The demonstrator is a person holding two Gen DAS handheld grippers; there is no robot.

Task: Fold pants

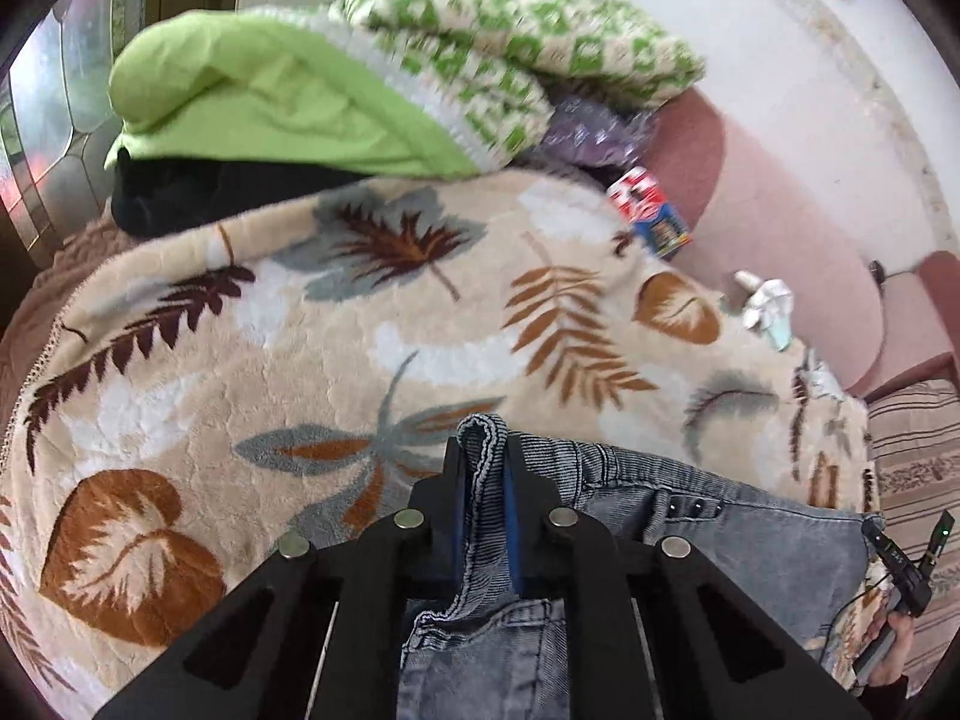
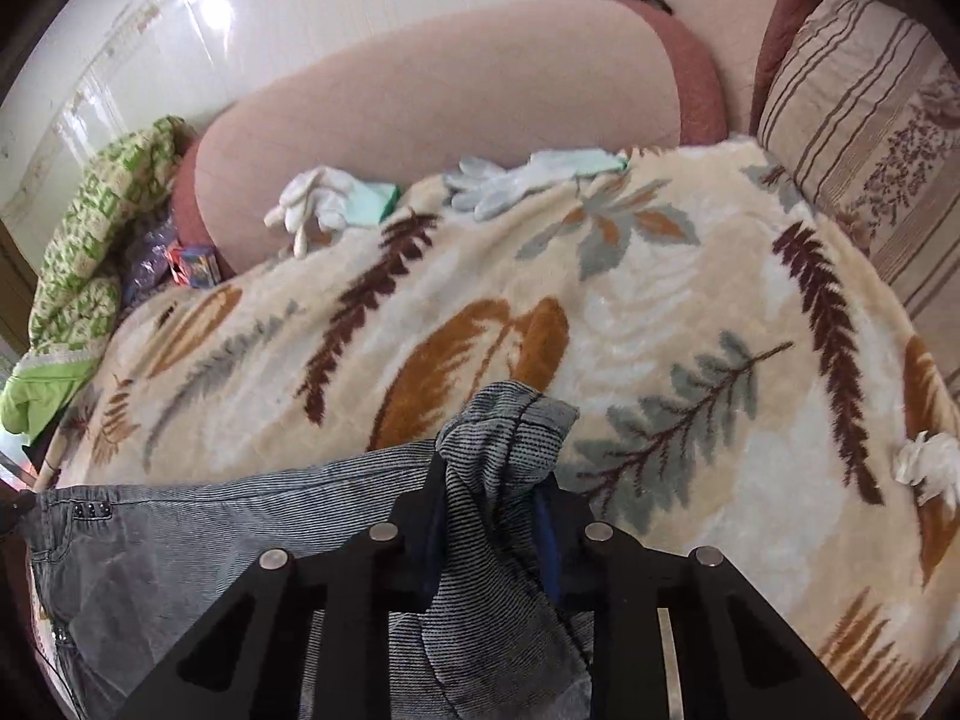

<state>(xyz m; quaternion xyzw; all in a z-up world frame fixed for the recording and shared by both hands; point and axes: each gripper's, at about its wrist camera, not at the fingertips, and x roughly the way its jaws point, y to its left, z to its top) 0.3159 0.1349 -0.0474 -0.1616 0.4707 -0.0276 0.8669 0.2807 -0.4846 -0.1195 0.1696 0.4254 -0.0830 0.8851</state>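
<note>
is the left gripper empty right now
No, the left gripper is shut on a fold of the grey jeans, pinched between its fingers.

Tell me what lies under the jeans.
The leaf-print blanket lies under the jeans, which both grippers, left and right, pinch. What the denim itself covers is hidden.

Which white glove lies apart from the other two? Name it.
The white glove at the right edge of the leaf blanket, alone; the other two gloves lie along the pink bolster.
</note>
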